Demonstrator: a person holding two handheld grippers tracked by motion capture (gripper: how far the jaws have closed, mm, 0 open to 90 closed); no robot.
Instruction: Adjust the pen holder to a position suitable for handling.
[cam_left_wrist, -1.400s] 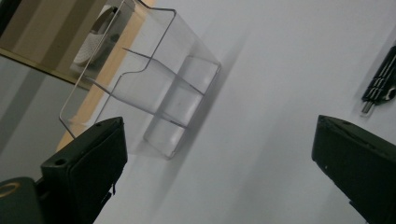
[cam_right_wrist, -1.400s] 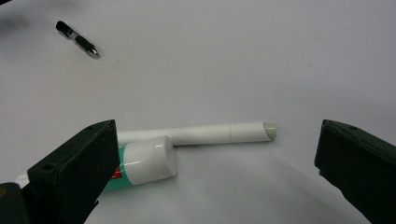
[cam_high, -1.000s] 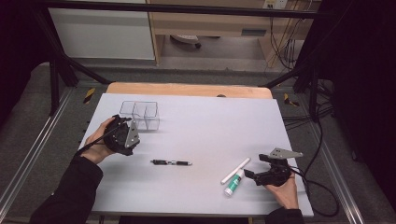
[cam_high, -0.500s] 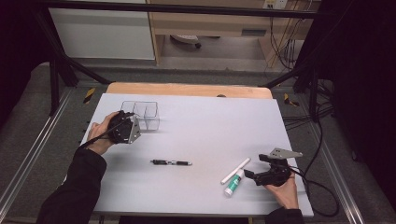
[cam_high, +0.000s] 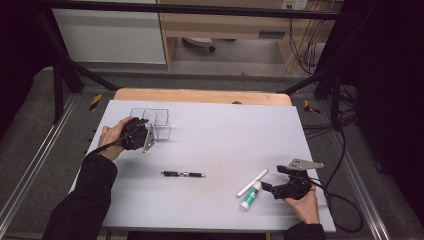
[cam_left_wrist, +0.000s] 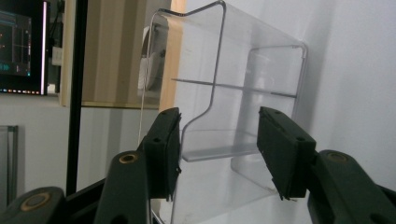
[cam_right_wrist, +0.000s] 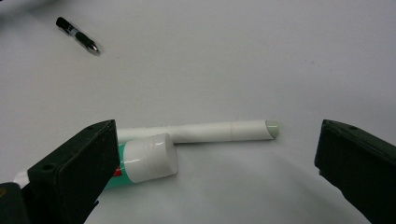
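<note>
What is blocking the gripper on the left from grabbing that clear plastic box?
Nothing visible. The left gripper already has the clear plastic box wall between its jaws, which have just been closing; the pads look not quite pressed on it.

Mid-table open btwn pen (cam_high: 183, 174) & clear organizer (cam_high: 156, 123); marker (cam_high: 252, 182), tube (cam_high: 249, 196) block right claw (cam_high: 270, 187).

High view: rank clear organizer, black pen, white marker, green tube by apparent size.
1. clear organizer, plainly largest.
2. black pen and white marker: similar length, the marker thicker; too close to rank.
3. green tube, shortest, though thicker than the pen.
</note>
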